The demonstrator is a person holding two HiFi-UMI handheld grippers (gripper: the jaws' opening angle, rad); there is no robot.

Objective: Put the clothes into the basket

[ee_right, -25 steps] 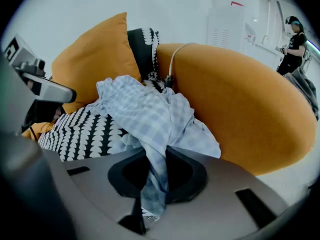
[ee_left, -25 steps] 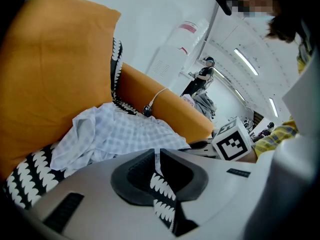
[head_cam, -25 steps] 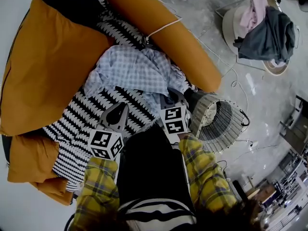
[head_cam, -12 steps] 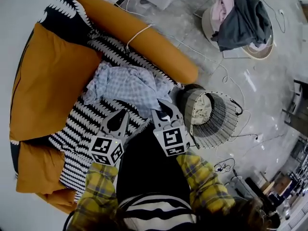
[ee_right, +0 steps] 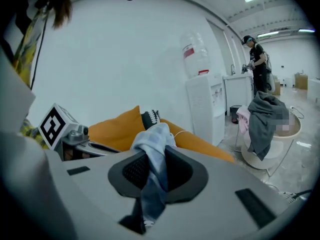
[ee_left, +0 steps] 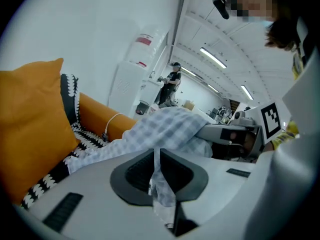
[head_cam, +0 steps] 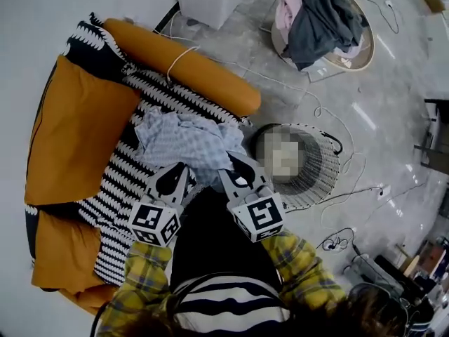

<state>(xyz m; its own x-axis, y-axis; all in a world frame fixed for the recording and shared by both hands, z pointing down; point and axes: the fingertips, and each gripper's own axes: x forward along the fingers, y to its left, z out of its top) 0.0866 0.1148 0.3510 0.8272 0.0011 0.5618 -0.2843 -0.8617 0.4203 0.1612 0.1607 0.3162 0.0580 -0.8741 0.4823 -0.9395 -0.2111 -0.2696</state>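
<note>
Both grippers have come up since the earlier frame, and the checked shirt (head_cam: 184, 140) has gathered into a bunch between them. We find the left gripper (head_cam: 179, 172) clamped on one fold of that shirt and the right gripper (head_cam: 233, 164) clamped on another. The shirt sits over the striped throw (head_cam: 133, 170), beside the wire basket (head_cam: 321, 170), not in it.

The checked shirt (head_cam: 186, 142) is thin, soft woven cloth, crumpled and matt. The cushion (head_cam: 74, 139) and bolster (head_cam: 179, 65) wear smooth matt orange fabric; the throw (head_cam: 123, 181) looks coarser, a black-and-white weave. The basket (head_cam: 326, 174) is thin wire mesh. The floor (head_cam: 393, 104) is glossy, marbled grey. The left gripper (ee_left: 156, 153) and right gripper (ee_right: 157, 155) have matt grey plastic shells; their fingers (ee_left: 138, 172) carry black ribbed pads.
</note>
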